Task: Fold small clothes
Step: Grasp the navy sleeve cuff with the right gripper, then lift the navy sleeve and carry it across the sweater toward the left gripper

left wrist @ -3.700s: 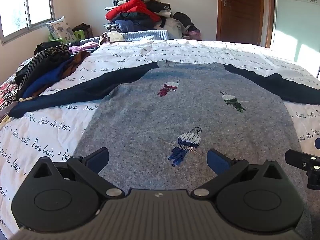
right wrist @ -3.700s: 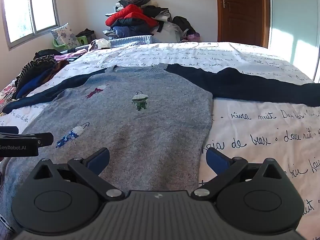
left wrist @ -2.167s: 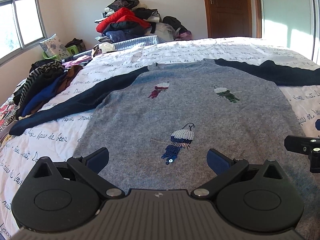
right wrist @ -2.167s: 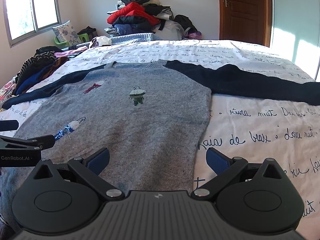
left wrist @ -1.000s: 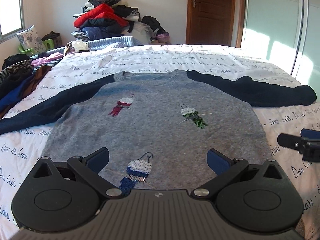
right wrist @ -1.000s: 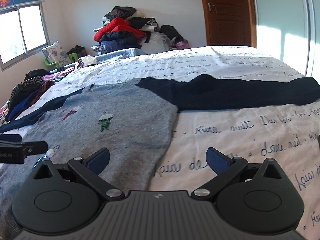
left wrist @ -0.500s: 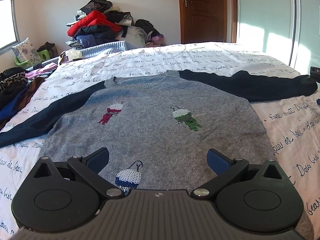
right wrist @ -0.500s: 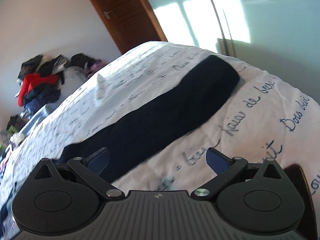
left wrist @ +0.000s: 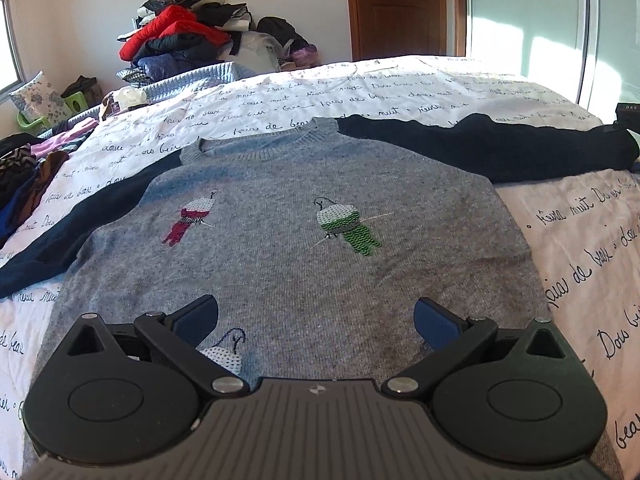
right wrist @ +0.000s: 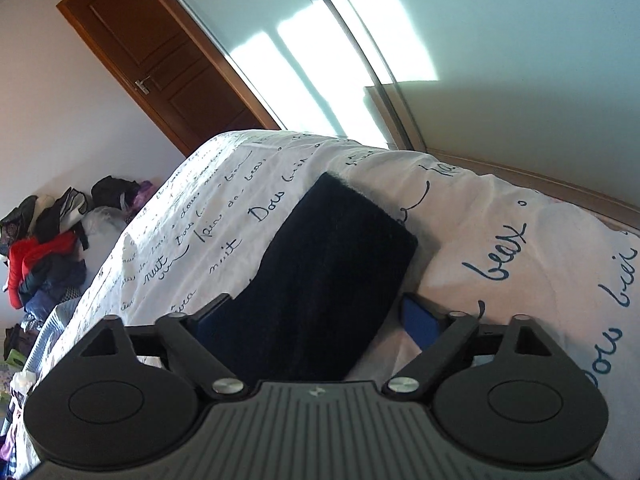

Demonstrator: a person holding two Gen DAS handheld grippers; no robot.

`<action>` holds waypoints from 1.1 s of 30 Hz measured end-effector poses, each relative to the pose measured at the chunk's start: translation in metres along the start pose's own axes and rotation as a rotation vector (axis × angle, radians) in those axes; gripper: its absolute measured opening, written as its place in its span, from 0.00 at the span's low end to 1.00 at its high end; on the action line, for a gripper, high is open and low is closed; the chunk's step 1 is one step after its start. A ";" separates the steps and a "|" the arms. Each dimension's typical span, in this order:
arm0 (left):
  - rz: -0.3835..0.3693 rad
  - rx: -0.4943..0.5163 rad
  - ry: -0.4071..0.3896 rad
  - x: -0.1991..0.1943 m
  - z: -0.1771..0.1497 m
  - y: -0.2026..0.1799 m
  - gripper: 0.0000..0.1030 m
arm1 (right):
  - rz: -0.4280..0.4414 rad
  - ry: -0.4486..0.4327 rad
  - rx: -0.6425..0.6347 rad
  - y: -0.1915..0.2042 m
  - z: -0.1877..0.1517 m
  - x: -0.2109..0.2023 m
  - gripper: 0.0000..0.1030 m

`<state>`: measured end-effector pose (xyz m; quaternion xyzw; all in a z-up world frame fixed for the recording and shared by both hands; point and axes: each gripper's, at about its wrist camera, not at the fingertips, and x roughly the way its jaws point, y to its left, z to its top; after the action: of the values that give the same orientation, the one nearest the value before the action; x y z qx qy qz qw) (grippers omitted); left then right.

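Note:
A grey sweater (left wrist: 280, 264) with navy sleeves and sequin bird motifs lies flat, front up, on the bed. My left gripper (left wrist: 316, 314) hovers open over its lower body, nothing between the fingers. The right sleeve (left wrist: 500, 148) stretches out toward the bed's right side. In the right wrist view my right gripper (right wrist: 314, 316) is rolled sideways and straddles that sleeve (right wrist: 340, 248) just behind the cuff. Its jaws are closing with the sleeve between them. A strip of sheet still shows beside the right pad (right wrist: 416, 320). The left pad is partly hidden by the sleeve.
The white bedspread (left wrist: 580, 232) carries dark script. A heap of clothes (left wrist: 188, 40) is piled at the far end, more garments (left wrist: 20, 172) lie along the left edge. The bed's right edge (right wrist: 560, 208) drops toward mirrored wardrobe doors (right wrist: 480, 60). A wooden door (left wrist: 400, 8) stands behind.
My right gripper swung right from the sweater's body to the right sleeve's cuff, rolled over, and its jaws narrowed around the sleeve. The left gripper drifted slightly across the sweater, still open.

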<state>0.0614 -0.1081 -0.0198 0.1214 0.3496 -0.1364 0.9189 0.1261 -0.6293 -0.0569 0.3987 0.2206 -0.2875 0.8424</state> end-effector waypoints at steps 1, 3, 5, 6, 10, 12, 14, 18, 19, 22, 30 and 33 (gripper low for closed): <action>0.000 0.003 -0.002 0.001 0.001 -0.001 1.00 | -0.006 0.006 0.014 -0.001 0.003 0.003 0.70; -0.001 0.005 -0.006 0.002 0.002 -0.002 1.00 | -0.005 0.013 0.039 -0.003 0.007 0.007 0.56; -0.001 0.005 -0.005 0.003 0.003 -0.003 1.00 | 0.003 0.012 0.062 -0.006 0.010 0.008 0.39; 0.000 0.004 -0.002 0.004 0.004 -0.003 1.00 | 0.004 0.011 0.072 -0.007 0.011 0.009 0.30; 0.006 -0.001 0.004 0.007 0.004 -0.001 1.00 | 0.037 -0.009 0.088 -0.009 0.011 0.006 0.15; 0.009 -0.007 0.004 0.007 0.004 0.001 1.00 | 0.062 -0.032 0.068 -0.003 0.008 0.000 0.12; 0.013 -0.011 0.007 0.008 0.004 0.003 1.00 | 0.084 -0.050 0.027 0.008 0.005 -0.006 0.11; 0.025 -0.022 0.019 0.009 0.002 0.007 1.00 | 0.147 -0.069 -0.087 0.039 -0.006 -0.021 0.11; 0.027 -0.026 0.023 0.010 0.002 0.008 1.00 | 0.162 -0.070 -0.121 0.049 -0.010 -0.024 0.11; 0.032 -0.039 0.026 0.010 0.000 0.013 1.00 | 0.212 -0.063 -0.218 0.076 -0.025 -0.033 0.11; 0.050 -0.074 0.035 0.012 -0.001 0.023 1.00 | 0.341 -0.007 -0.522 0.156 -0.098 -0.060 0.11; 0.053 -0.085 0.046 0.013 -0.003 0.026 1.00 | 0.363 -0.003 -0.653 0.182 -0.132 -0.067 0.11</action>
<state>0.0779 -0.0848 -0.0268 0.0945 0.3726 -0.0943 0.9183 0.1779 -0.4096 0.0052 0.1410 0.2254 -0.0486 0.9628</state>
